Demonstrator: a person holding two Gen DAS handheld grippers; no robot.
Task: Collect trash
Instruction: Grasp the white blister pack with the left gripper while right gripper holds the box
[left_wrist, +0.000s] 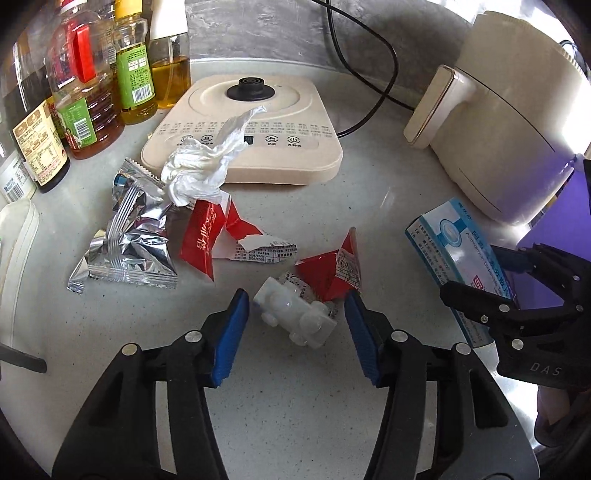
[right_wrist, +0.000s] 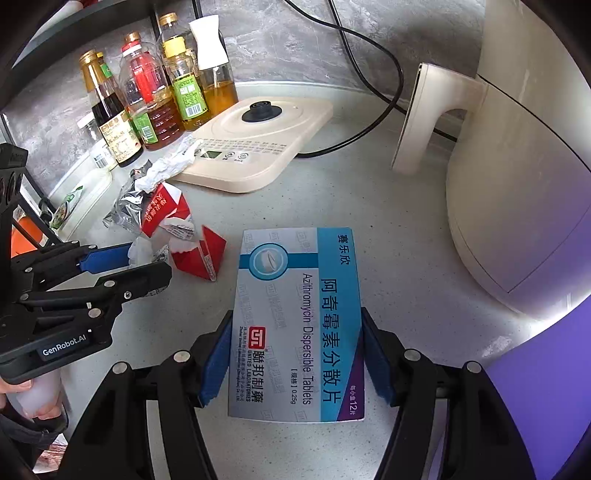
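Trash lies scattered on the counter (left_wrist: 295, 406): a white blister strip (left_wrist: 293, 314) between the left gripper (left_wrist: 297, 319) jaws, red torn wrapper pieces (left_wrist: 328, 273) touching it, a foil packet (left_wrist: 125, 243) and a crumpled tissue (left_wrist: 199, 170) farther off. Left jaws stand released — pads beside the strip, not pressing. Right gripper (right_wrist: 295, 354) jaws are clenched on a tablet box (right_wrist: 299, 325).

Risks:
- The strip sits askew; a closing pad may push it aside or pinch the red scrap with it.
- The thin box — held by its edges — may buckle or slip.

Surroundings: pale speckled counter, grey wall, oil bottles (left_wrist: 92, 92), kettle base (left_wrist: 251, 125), cream appliance (left_wrist: 517, 118), black cord (left_wrist: 369, 55).
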